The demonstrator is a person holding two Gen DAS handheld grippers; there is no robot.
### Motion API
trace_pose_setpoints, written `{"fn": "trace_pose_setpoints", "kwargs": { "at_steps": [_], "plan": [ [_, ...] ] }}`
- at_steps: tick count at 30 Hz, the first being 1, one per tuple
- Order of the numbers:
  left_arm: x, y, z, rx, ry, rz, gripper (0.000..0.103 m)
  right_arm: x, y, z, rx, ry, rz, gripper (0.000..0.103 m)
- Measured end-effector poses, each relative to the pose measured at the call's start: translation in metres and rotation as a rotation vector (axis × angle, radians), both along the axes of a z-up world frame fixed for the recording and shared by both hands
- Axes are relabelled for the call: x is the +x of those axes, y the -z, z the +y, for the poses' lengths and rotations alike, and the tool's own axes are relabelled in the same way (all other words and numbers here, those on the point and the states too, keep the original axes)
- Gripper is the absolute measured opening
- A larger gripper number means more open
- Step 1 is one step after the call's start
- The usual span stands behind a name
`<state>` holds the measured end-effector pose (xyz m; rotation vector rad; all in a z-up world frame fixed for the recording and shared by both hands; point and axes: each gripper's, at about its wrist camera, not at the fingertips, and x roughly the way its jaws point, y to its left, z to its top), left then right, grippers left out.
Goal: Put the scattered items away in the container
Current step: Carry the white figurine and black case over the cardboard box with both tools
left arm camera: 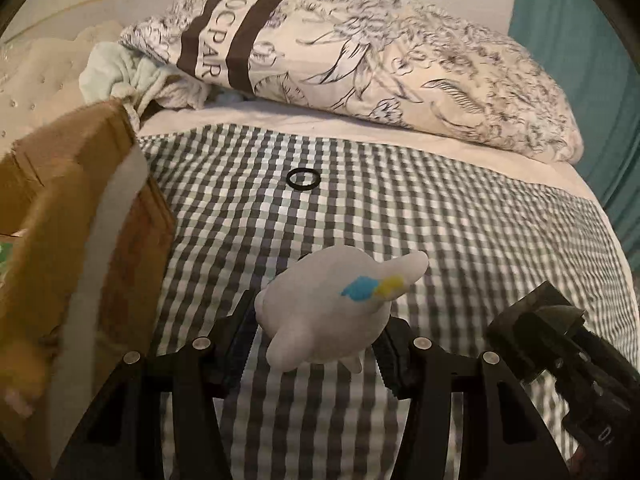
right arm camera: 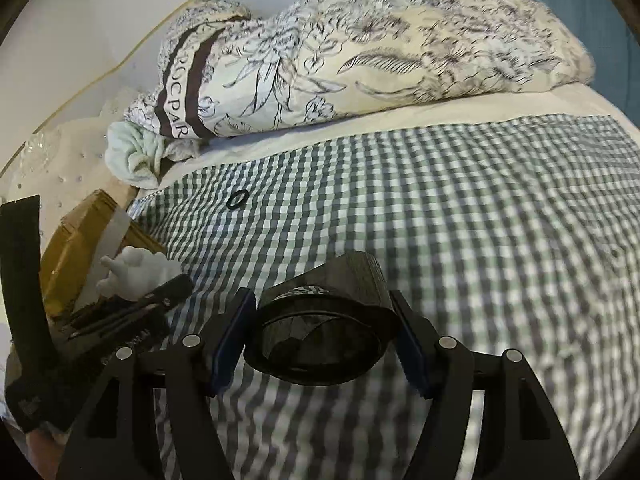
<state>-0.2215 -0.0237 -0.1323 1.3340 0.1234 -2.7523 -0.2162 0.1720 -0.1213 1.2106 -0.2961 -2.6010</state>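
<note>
While left fingers clamp white toy | right fingers clamp black roll, seen whole only there

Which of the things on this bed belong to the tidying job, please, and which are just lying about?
Job: white toy in left gripper; black tape roll in right gripper; black ring; cardboard box.
Lying about: floral pillow; pale green cloth; checked sheet.
</note>
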Motion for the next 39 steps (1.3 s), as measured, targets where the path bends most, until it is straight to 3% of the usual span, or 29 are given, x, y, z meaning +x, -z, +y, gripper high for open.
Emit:
{"fn": "trace_pose_setpoints", "kwargs": {
  "at_steps": [8, 19, 30, 39],
  "plan": [
    [0.057, -0.045, -0.004, 0.000, 0.009, 0.063, 0.055, 0.050, -0.051, 0.002, 0.014, 0.008, 0.094, 0.066],
    [0.128, -0.106, -0.027, 0.003, -0.037, 0.166, 0.055, 0.120, -0.124, -0.033, 0.035, -0.090, 0.239, 0.066],
    [0.169, -0.128, -0.058, 0.036, -0.085, 0.214, 0.055, 0.155, -0.142, -0.059, 0.052, -0.155, 0.274, 0.066],
    [0.184, -0.133, -0.118, 0.026, -0.228, 0.240, 0.055, 0.145, -0.147, -0.111, 0.007, -0.267, 0.265, 0.066]
  ]
}}
